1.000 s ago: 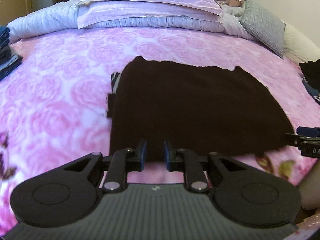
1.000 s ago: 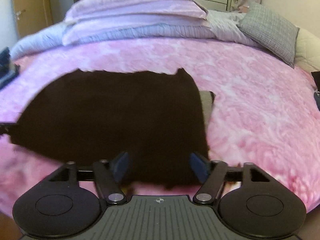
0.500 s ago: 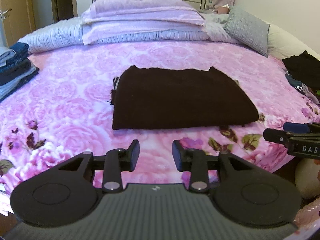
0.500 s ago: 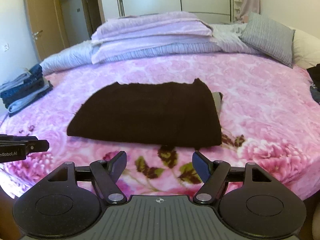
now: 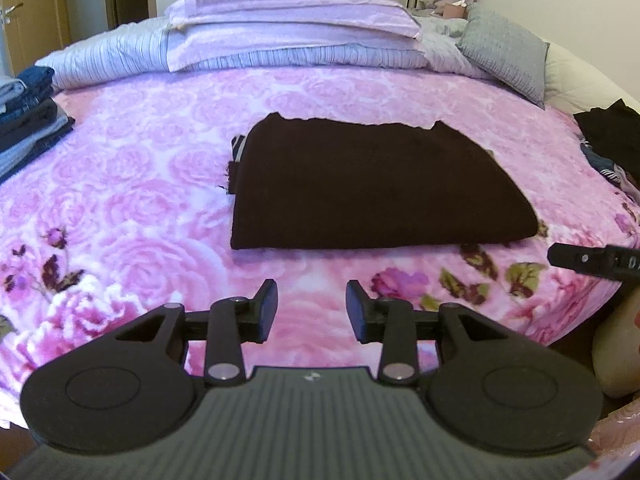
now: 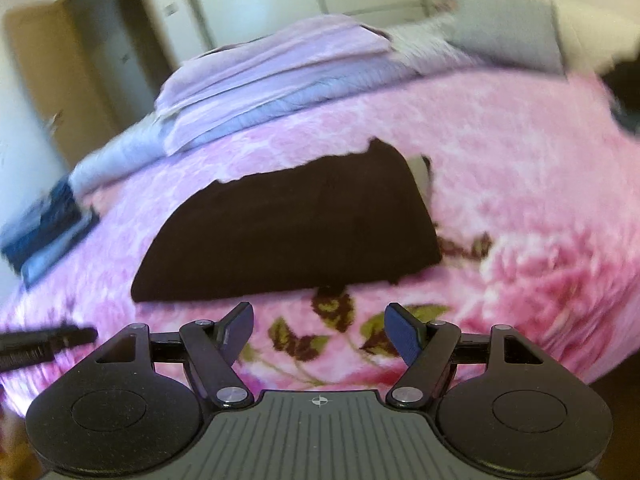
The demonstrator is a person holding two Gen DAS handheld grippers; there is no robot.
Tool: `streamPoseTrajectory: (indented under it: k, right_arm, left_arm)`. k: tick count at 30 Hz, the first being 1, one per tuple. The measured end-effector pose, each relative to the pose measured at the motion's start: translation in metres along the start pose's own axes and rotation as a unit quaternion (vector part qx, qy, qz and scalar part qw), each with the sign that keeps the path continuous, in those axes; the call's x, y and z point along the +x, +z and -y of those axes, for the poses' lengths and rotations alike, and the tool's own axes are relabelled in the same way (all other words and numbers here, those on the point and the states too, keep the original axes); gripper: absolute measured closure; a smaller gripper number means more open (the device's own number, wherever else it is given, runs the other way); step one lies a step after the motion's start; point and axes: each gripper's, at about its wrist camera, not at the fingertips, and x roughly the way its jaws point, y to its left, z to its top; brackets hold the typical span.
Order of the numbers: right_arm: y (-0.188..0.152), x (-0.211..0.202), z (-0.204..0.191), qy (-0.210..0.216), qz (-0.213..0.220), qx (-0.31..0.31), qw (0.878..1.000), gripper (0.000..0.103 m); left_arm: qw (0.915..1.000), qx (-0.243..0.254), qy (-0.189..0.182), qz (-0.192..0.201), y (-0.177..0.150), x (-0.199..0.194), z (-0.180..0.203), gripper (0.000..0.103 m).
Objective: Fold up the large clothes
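Left gripper (image 5: 311, 311): nearest the camera in the left wrist view; fingers spread with a bare gap between them, holding nothing, poised over the near edge of the bed, apart from the garment.
Right gripper (image 6: 319, 331): nearest in the right wrist view; fingers spread wide, holding nothing, over the floral border; that view is tilted and blurred. Its tip also shows at the right edge of the left wrist view.
Bedspread (image 5: 132, 184): pink, rose-patterned, covering the bed; darker flowers and green leaves along the near edge.
Dark garment (image 5: 372, 184): dark brown, folded into a flat rectangle, lying on the bedspread at the middle of the bed, just beyond both grippers; near edge is a rounded fold, far edge uneven.
Striped cloth (image 5: 237, 147): a narrow strip peeking out from under the garment's far left corner.
Stack of folded clothes (image 5: 28, 120): blue and grey, at the left edge of the bed, well apart from the garment.
Loose dark clothes (image 5: 612, 136): heaped at the right edge of the bed.
Grey cushion (image 5: 504, 50): far right, tilted against the bedding.
Folded bedding (image 5: 288, 26): lilac and striped layers, piled at the far end of the bed.
Wardrobe doors (image 6: 256, 4): pale, behind the bed.
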Motion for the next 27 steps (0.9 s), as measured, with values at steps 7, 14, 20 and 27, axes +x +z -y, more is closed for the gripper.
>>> streamPoseTrajectory:
  k: [7, 14, 20, 27]
  right_arm:
    - [0.000, 0.059, 0.057, 0.059, 0.000, 0.243, 0.968, 0.034]
    - [0.001, 0.101, 0.079, 0.054, 0.055, 0.359, 0.930, 0.034]
    - [0.024, 0.077, 0.086, 0.004, 0.063, 0.246, 0.967, 0.043]
    - [0.059, 0.093, 0.138, 0.041, 0.044, 0.233, 0.971, 0.027]
  left_arm:
    - [0.9999, -0.005, 0.005, -0.008, 0.018, 0.051, -0.026, 0.070]
    - [1.0000, -0.002, 0.001, -0.005, 0.048, 0.098, -0.044, 0.071]
    - [0.9999, 0.000, -0.015, -0.002, 0.062, 0.120, -0.060, 0.071]
    - [0.9963, -0.063, -0.056, -0.016, 0.069, 0.138, -0.094, 0.071]
